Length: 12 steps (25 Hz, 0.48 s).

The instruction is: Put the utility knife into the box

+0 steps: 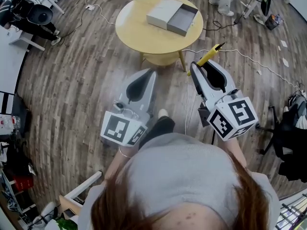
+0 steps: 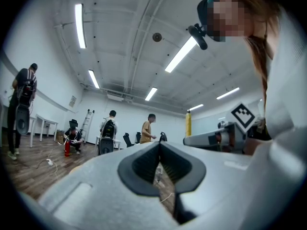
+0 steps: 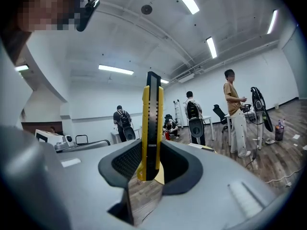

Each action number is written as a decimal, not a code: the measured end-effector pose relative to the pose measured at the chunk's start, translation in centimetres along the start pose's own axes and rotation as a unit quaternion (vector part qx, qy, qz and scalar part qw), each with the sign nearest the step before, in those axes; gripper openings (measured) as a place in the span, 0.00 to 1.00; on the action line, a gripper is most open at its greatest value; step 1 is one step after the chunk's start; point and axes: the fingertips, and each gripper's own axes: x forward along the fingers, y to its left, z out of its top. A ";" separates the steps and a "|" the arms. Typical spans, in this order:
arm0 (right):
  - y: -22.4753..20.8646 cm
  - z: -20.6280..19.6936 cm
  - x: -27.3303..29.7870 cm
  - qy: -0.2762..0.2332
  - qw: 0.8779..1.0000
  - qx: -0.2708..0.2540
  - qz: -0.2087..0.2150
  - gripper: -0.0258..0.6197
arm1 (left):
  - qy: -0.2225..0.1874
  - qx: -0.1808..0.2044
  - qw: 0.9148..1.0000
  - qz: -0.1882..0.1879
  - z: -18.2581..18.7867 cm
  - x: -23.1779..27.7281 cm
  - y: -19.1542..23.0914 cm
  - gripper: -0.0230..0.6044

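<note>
A yellow and black utility knife [image 1: 207,58] sticks out of my right gripper [image 1: 205,65], whose jaws are shut on its handle. In the right gripper view the knife [image 3: 152,123] stands upright between the dark pads of that gripper [image 3: 152,146]. My left gripper [image 1: 151,72] hangs beside it, shut with nothing in it; in its own view the left gripper [image 2: 159,146] shows its jaw tips touching. The box [image 1: 172,16], a white part and an open grey tray side by side, lies on the round yellow table [image 1: 139,32], well ahead of both grippers.
White cables [image 1: 249,59] trail across the wooden floor to the right of the table. A black chair [image 1: 292,123] stands at the right edge and a white desk [image 1: 9,51] at the left. Several people [image 3: 232,111] stand across the room.
</note>
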 end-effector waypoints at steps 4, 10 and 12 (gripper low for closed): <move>-0.7 1.1 3.8 -0.005 1.000 -0.008 -0.003 0.23 | -0.004 0.004 1.000 -0.008 0.6 2.3 3.4 0.04; -1.7 1.9 7.7 -0.006 1.000 -0.011 -0.014 0.23 | -0.005 0.005 1.000 -0.030 0.9 5.0 6.8 0.04; -2.1 1.7 8.5 -0.001 1.000 -0.011 -0.018 0.23 | -0.001 0.003 0.999 -0.034 0.6 5.7 7.5 0.04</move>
